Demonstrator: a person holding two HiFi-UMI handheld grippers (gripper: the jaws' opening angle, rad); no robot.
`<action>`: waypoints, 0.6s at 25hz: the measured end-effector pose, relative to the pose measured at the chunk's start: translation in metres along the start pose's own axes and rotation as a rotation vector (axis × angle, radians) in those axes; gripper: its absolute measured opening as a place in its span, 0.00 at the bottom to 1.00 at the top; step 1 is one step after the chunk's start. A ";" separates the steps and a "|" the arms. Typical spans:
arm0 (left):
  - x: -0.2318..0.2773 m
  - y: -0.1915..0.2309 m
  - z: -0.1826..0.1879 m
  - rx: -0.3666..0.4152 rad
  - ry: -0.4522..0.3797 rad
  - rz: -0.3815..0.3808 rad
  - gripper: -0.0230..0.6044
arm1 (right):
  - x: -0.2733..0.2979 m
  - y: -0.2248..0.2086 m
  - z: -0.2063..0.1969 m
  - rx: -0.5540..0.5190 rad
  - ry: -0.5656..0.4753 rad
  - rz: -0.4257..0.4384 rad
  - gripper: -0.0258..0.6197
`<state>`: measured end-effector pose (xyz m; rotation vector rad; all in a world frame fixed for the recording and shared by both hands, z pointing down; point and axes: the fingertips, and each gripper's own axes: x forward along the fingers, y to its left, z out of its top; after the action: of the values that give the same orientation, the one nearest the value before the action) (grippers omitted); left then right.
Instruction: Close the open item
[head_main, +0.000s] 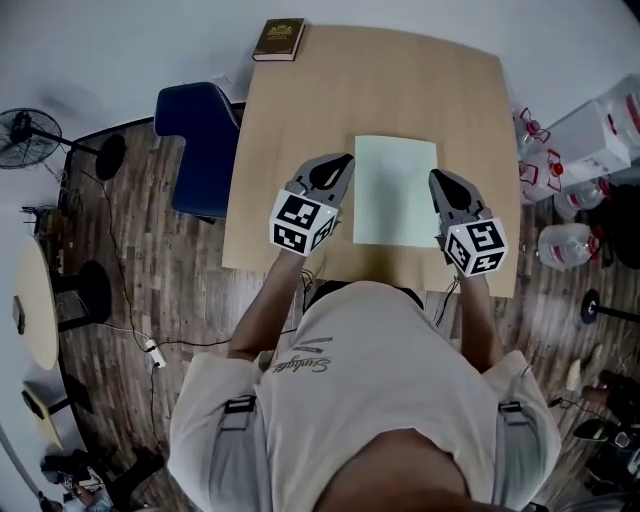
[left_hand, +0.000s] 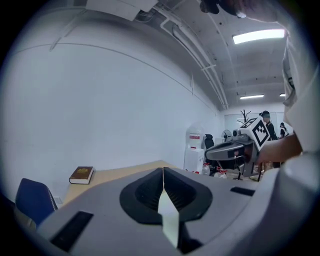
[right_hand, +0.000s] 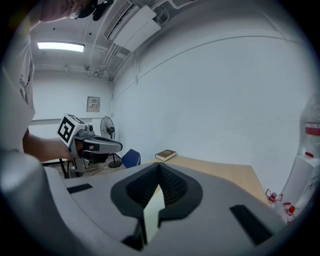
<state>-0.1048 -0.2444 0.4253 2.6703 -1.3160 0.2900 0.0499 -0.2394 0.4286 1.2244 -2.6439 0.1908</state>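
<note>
Closest to us is the person (head_main: 350, 400) in a pale shirt, leaning over the near edge of the wooden worktop (head_main: 300, 140). A blue chair (head_main: 200, 140) stands at the worktop's left side.

On the near half of the worktop, a bit right of the middle, lies the green folder (head_main: 395, 190). It is the only thing here that could be the open item. It lies flat, like one plain pale sheet. No cover sticks up, and I see no fold down its middle. So I think it is shut and the closing looks done. If it is really lying wide open, the whole job is left. From above I cannot be sure.

The left claw (head_main: 343, 160) is just beside the folder's left edge, and the right claw (head_main: 438, 176) is just beside its right edge. Each claw has its two jaws pressed together at the tips. A thin pale green sliver shows in the slit behind the tips. I cannot tell if that is the folder seen through the gap or something pinched. The folder does not look lifted.

A small brown book (head_main: 278, 40) lies shut at the far left corner, well apart from both claws.
</note>
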 end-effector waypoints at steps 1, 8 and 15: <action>-0.002 0.005 0.006 0.001 -0.012 0.011 0.06 | 0.001 -0.001 0.008 -0.014 -0.008 -0.001 0.03; -0.022 0.027 0.058 0.035 -0.111 0.076 0.06 | -0.009 0.000 0.071 -0.093 -0.118 -0.002 0.03; -0.029 0.021 0.097 0.093 -0.182 0.102 0.06 | -0.028 0.001 0.111 -0.125 -0.214 -0.016 0.03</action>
<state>-0.1289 -0.2556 0.3256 2.7668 -1.5304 0.1244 0.0505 -0.2417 0.3141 1.2884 -2.7743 -0.1130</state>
